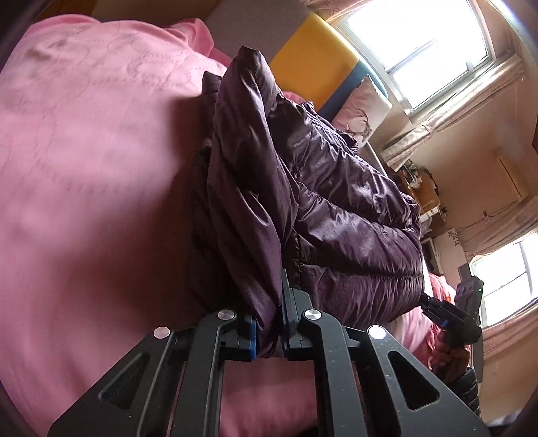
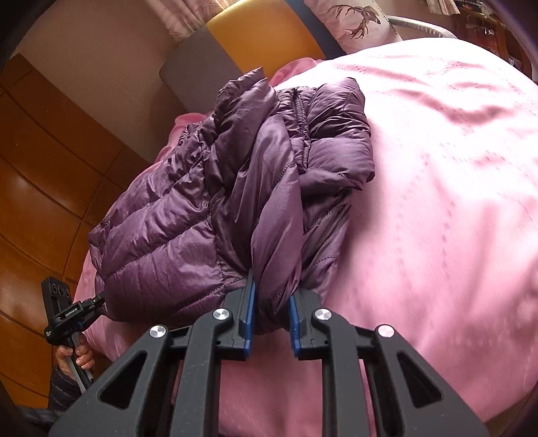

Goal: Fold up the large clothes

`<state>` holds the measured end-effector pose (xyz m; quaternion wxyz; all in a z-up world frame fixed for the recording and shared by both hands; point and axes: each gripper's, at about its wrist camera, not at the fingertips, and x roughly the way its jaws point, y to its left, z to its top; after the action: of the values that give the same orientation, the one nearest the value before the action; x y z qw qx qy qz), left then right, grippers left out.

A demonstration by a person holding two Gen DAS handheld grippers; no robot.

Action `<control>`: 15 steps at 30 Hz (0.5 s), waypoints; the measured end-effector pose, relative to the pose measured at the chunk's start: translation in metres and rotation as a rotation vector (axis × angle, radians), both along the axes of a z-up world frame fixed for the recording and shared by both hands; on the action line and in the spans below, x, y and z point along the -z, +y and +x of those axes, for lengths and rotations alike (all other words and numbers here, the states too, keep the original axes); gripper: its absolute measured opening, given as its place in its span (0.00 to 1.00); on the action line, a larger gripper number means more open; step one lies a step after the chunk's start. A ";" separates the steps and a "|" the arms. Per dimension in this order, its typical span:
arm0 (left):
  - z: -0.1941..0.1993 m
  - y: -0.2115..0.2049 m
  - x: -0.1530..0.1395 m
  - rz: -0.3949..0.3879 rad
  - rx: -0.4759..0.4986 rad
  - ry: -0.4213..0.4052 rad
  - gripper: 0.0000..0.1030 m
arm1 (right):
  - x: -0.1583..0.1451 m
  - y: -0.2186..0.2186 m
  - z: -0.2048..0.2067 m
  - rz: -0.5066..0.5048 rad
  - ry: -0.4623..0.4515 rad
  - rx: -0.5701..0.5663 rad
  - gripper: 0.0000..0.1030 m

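Above a pink quilted bedspread point(image 2: 437, 201), near a deer-print pillow point(image 2: 356, 20), both the left gripper point(image 1: 269, 322) and right gripper point(image 2: 270, 312) clamp folds of a bunched, quilted purple down jacket point(image 2: 208, 208).

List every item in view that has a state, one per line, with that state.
Purple quilted down jacket: bunched up, lifted off the bed, clamped at two spots.
Left tool: shut on jacket fabric.
Right tool: shut on a thicker fold of jacket.
Pink quilted bedspread: spread flat over the bed.
Window: bright daylight; curtains drawn aside.
Deer-print pillow: propped at the headboard.
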<state>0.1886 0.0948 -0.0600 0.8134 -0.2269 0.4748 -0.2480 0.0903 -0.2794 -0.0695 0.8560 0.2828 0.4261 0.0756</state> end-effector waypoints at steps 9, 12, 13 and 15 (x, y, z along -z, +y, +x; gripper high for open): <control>-0.075 -0.008 -0.011 0.074 0.027 -0.014 0.10 | -0.007 0.003 -0.066 -0.056 0.050 -0.054 0.15; -0.078 -0.017 -0.026 0.195 0.000 -0.074 0.29 | -0.012 0.007 -0.071 -0.097 0.062 -0.066 0.28; -0.076 -0.020 -0.033 0.238 -0.015 -0.101 0.37 | -0.016 0.007 -0.070 -0.123 0.059 -0.056 0.33; -0.074 -0.022 -0.046 0.302 -0.045 -0.162 0.63 | -0.026 0.004 -0.074 -0.162 0.032 -0.031 0.52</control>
<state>0.1148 0.0728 -0.0144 0.8792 -0.0918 0.4343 -0.1730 0.0160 -0.2750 -0.0438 0.8679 0.2073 0.4487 0.0498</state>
